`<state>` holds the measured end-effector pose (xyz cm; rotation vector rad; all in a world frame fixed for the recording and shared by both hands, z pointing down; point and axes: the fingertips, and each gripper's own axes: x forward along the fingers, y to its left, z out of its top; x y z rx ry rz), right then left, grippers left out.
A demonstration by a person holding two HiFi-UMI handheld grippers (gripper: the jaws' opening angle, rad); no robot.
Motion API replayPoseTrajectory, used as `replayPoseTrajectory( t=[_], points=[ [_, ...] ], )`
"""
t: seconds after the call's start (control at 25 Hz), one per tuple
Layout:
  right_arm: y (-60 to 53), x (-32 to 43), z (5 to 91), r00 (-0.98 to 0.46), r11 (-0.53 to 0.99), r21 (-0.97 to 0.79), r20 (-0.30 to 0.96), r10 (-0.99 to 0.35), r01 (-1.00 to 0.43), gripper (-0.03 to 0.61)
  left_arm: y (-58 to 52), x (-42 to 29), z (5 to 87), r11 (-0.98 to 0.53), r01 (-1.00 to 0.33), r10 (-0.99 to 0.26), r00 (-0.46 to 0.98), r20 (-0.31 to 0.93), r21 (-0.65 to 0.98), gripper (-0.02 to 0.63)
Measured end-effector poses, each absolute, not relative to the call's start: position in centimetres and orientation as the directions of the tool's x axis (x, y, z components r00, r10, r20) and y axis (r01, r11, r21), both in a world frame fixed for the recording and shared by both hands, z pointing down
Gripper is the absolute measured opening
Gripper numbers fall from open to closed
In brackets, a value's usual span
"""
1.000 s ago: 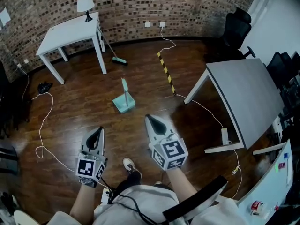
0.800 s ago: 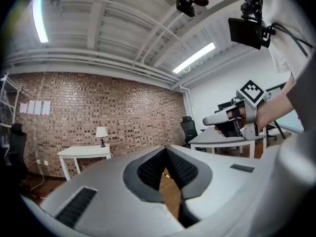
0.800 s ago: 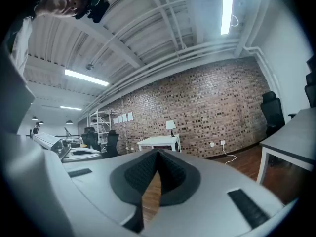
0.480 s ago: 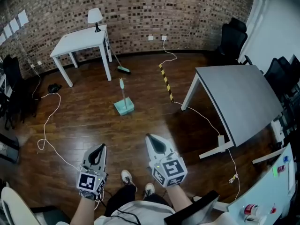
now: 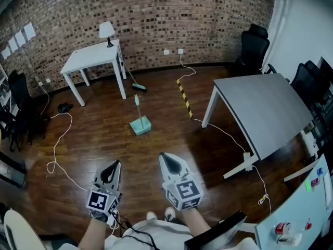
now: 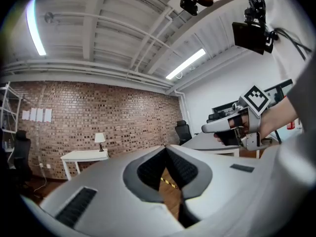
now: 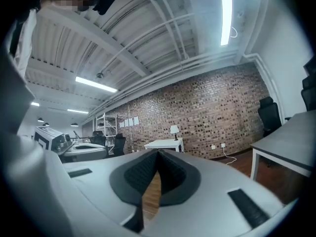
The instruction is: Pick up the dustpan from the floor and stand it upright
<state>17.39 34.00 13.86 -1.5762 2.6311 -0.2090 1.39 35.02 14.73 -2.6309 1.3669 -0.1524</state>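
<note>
A teal dustpan [image 5: 140,124] stands on the wooden floor in the head view, its long handle [image 5: 137,102] pointing up. It is well ahead of both grippers and nothing touches it. My left gripper [image 5: 111,166] is held low at the left, level, its jaws shut with nothing in them. Beside it, my right gripper [image 5: 167,158] is also shut and empty. In the left gripper view the jaw tips of the left gripper [image 6: 166,149] meet, and the right gripper [image 6: 206,129] shows at the right. The right gripper view shows the right gripper [image 7: 158,153] closed. Neither gripper view shows the dustpan.
A white table [image 5: 92,59] with a lamp [image 5: 107,30] stands by the brick wall, a broom [image 5: 138,86] leaning beside it. A grey table [image 5: 257,111] fills the right. A yellow-black strip [image 5: 184,99] and white cables [image 5: 56,151] lie on the floor. Black chairs [image 5: 255,47] stand at the back right.
The dustpan now looks smaller and farther off, and more of the room shows: I have backed away from it. Both grippers stay shut and empty, in much the same place in the picture.
</note>
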Motion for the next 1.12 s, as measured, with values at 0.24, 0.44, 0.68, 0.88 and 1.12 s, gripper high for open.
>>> replayPoseTrajectory(
  t=[0.24,0.44,0.68,0.88,1.12],
  points=[
    [33.7,15.8,13.1,-0.506,0.502,-0.126,-0.006,-0.863,-0.855,-0.023,34.3,1.6,13.8,-0.554,-0.806,-0.823,0.567,-0.006,-0.206,-0.003],
    [32.9,15.4,13.4,-0.506,0.501,-0.120,0.006,-0.863,-0.857,-0.023,33.7,1.9,14.2,-0.565,-0.802,-0.819,0.574,0.011,-0.191,-0.003],
    [31.8,15.3,13.6,-0.506,0.502,-0.096,0.024,-0.862,-0.860,-0.023,32.6,1.9,14.2,-0.566,-0.800,-0.816,0.578,-0.003,-0.197,-0.003],
    [31.1,15.4,13.6,-0.503,0.499,-0.093,0.022,-0.864,-0.862,-0.023,31.9,2.1,14.2,-0.570,-0.797,-0.813,0.583,-0.005,-0.201,-0.003],
    [30.7,15.4,14.0,-0.502,0.497,-0.096,0.025,-0.865,-0.862,-0.023,31.6,2.2,14.6,-0.571,-0.798,-0.813,0.582,-0.003,-0.195,-0.003]
  ],
)
